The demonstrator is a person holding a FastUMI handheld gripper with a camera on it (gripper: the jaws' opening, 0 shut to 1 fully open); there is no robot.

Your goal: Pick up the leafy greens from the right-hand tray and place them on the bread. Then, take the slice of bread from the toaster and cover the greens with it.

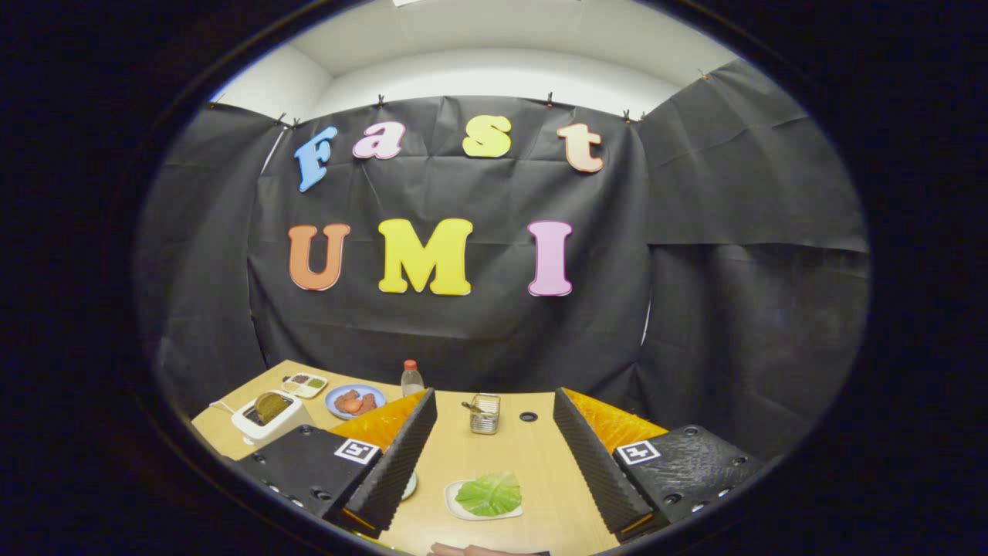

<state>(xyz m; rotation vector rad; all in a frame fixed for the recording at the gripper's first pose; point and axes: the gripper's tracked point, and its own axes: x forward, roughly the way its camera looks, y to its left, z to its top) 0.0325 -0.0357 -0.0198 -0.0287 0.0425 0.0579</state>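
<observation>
- Gripper [494,463]: fingers spread wide, empty, held above the worktop [494,448] as if lining up a descent.
- Greens [489,495]: on a small tray [455,502] between the fingers, near their base.
- Toaster [266,415]: beyond the left finger, bread slice [269,405] upright in its slot, ready for lifting.

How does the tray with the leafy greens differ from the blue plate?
The white tray lies between the open tongs and holds one flat green leaf. The blue plate is round, sits farther off near the toaster, and carries reddish food. Both rest on the wooden table.
</observation>
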